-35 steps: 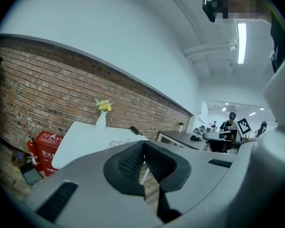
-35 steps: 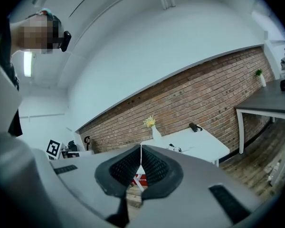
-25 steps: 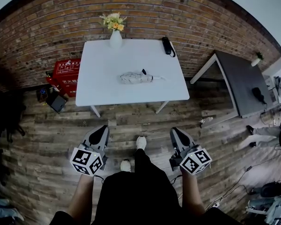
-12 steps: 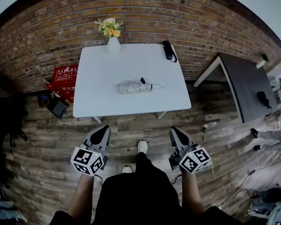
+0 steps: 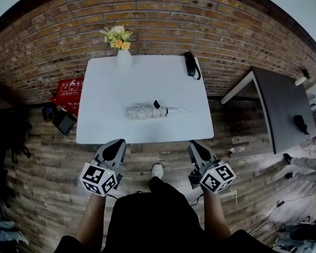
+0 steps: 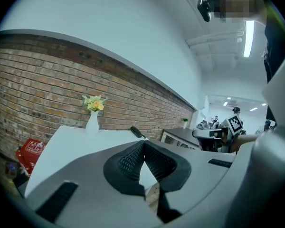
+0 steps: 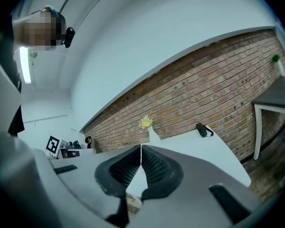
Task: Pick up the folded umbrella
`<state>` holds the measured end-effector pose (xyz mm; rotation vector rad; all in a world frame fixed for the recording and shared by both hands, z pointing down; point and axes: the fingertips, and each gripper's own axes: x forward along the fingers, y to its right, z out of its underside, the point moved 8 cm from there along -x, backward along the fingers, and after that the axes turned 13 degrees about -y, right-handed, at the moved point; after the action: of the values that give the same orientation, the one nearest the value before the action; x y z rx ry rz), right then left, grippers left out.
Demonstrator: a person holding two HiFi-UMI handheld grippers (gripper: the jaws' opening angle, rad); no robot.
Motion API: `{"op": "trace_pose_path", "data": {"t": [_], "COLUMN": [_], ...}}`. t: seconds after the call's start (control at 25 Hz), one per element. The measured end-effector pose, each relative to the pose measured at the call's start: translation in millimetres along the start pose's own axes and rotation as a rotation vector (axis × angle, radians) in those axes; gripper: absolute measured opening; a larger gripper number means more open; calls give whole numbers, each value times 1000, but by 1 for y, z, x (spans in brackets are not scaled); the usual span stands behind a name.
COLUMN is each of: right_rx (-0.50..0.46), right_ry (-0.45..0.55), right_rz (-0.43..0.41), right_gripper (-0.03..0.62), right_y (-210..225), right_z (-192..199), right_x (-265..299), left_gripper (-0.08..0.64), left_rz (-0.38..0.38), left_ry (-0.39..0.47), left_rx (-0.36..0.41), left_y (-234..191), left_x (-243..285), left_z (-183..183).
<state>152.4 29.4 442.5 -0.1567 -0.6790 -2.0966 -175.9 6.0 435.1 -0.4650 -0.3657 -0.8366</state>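
A folded grey-white umbrella (image 5: 146, 111) with a black strap lies on its side near the middle of the white table (image 5: 105, 125), its thin tip pointing right. My left gripper (image 5: 116, 145) hangs at the table's near edge, left of the umbrella, jaws shut with nothing between them. At the same edge, right of the umbrella, is my right gripper (image 5: 195, 146), also shut and empty. Both gripper views look across the tabletop (image 6: 61, 141) (image 7: 199, 148); the umbrella is hidden behind the jaws in them.
A white vase of yellow flowers (image 5: 122, 50) stands at the table's far edge against the brick wall, and a black phone (image 5: 190, 65) lies at the far right corner. A dark table (image 5: 284, 109) stands to the right. A red box (image 5: 69, 91) sits on the floor at left.
Both grippers have come forward from the open floor up to the table's near edge. The table and umbrella now lie closer in the head view. Jaws stayed shut.
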Motion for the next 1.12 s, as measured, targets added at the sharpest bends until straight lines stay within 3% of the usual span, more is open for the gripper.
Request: {"op": "trace_pose_path", "data": {"t": [0.4, 0.72, 1.0, 1.12], "right_rx": [-18, -30, -24, -72], "right_ry": [-47, -65, -125, -166], "right_rz": [-94, -157, -190, -173], "right_gripper": [21, 21, 22, 23], "right_y": [70, 89, 90, 88], "right_z": [-31, -44, -32, -24], "right_x": [42, 60, 83, 95], "left_gripper": [14, 14, 15, 15], "left_rz": [-62, -102, -102, -99], "left_ry": [-28, -73, -213, -254], "left_rx": [15, 30, 195, 260], "left_y": [9, 8, 0, -8], "left_x": [66, 97, 138, 156], "left_z": [-28, -34, -30, -28]}}
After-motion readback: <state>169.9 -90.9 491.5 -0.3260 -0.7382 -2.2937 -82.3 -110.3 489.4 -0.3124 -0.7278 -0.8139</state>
